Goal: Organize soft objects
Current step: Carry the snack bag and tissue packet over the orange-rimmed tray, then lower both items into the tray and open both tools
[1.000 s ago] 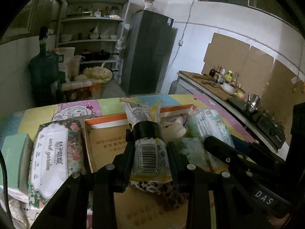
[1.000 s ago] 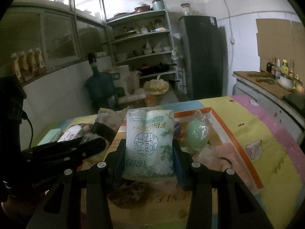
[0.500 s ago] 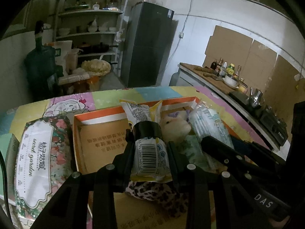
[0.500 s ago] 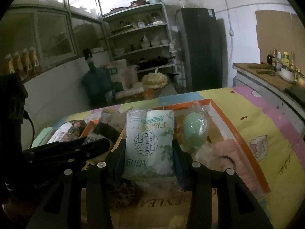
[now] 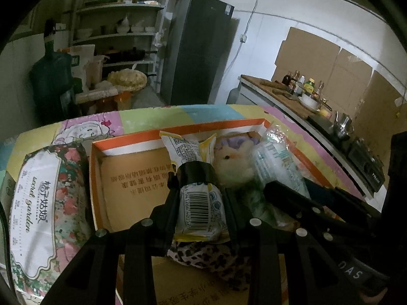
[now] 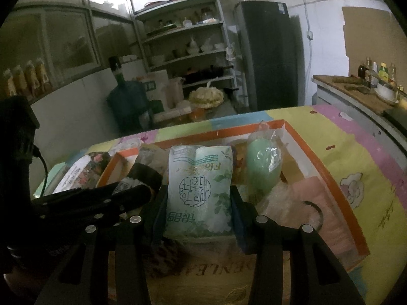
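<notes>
Presently, both tools are loaded over the orange-rimmed box.
Left tool (image 5: 201, 200): closed on a snack packet (image 5: 199, 209), barcode side up, pinched across its width so that it hangs clear of the leopard-print pouch (image 5: 203, 254) below.
Right tool (image 6: 198, 203): closed on a pale green tissue pack (image 6: 199, 190), gripped by its long edges and held upright above the box.
Cardboard box (image 5: 208, 127): set on the patterned table; its left half is bare cardboard, which is judged the likely drop spot.
Right half of box: a plush toy (image 5: 232, 160), a clear-wrapped roll (image 5: 277, 162) and a folded pink cloth (image 6: 311, 198) are packed close together there.
Outside the box: a floral tissue pack (image 5: 40, 203) lies just left of its wall.
Obstruction: the two tools sit very near each other, so a clash is judged possible.
Surroundings: shelves and a dark fridge (image 5: 197, 48) stand far behind.
</notes>
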